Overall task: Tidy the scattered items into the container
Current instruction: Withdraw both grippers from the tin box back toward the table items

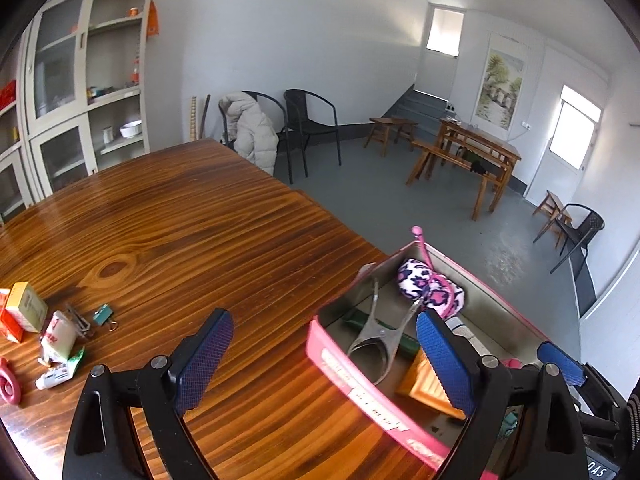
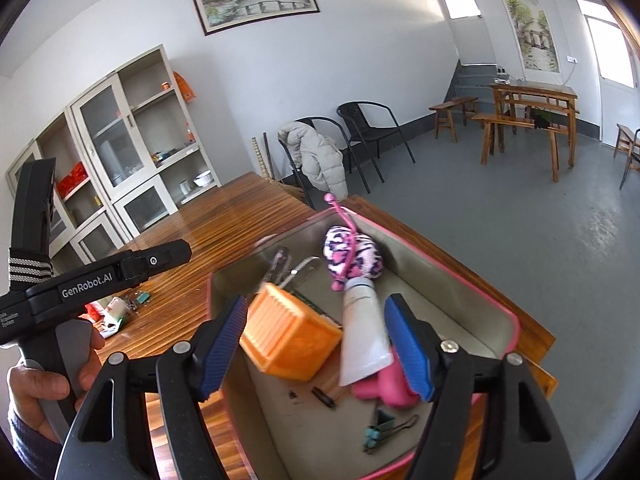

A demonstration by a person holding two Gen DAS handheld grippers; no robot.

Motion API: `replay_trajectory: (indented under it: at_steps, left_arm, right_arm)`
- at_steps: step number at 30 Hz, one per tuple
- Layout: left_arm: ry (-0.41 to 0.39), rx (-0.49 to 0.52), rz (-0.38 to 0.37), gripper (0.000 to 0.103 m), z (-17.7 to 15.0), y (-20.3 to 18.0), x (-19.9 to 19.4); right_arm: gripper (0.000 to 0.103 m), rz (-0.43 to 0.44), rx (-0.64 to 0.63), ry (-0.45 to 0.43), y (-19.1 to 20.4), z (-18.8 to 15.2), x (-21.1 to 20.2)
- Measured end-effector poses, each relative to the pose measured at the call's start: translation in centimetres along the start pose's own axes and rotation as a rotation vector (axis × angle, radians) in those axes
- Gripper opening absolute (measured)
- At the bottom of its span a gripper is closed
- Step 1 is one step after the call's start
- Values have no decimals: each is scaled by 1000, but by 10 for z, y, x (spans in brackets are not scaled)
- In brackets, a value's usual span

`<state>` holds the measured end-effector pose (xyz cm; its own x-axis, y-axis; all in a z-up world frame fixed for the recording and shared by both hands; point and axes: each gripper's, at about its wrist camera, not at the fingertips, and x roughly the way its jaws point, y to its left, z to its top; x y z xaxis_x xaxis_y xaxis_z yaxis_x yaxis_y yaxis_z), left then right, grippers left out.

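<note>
Lying in one tin (image 2: 472, 280): one tube (image 2: 366, 340); both hand-held grippers (image 2: 316, 344) (image 1: 320, 360) released.

The left gripper (image 1: 320, 354) hangs wide open over the counter (image 1: 192, 232) – its right finger inside the pink tin (image 1: 352, 384), holding nothing.

White walls, grey painted floor (image 1: 400, 208). Cream cabinet (image 1: 80, 80) with glass doors at upper left. Two black metal chairs (image 1: 312, 128) at frame centre, a pale padded coat (image 1: 252, 128) draped on the left one. Wooden table with benches (image 1: 476, 152) at right, below a hanging scroll painting (image 1: 500, 88). Daylight enters through door windows (image 1: 576, 132) at far right.
</note>
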<state>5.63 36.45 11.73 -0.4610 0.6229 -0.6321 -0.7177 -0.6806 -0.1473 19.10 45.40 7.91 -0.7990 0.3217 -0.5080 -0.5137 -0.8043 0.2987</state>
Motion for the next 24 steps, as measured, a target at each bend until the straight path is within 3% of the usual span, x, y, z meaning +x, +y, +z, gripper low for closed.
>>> replay_trajectory:
  at_steps: [11, 17, 24]
  left_arm:
    - [-3, -82, 109, 95, -18, 71, -29]
    - [-3, -127, 215, 95, -38, 128, -55]
    - [-2, -254, 339, 95, -64, 206, -85]
  right_arm:
    - [79, 102, -98, 22, 71, -6, 8]
    - [80, 190, -161, 65, 119, -15, 25]
    - [81, 280, -202, 145, 165, -28, 51]
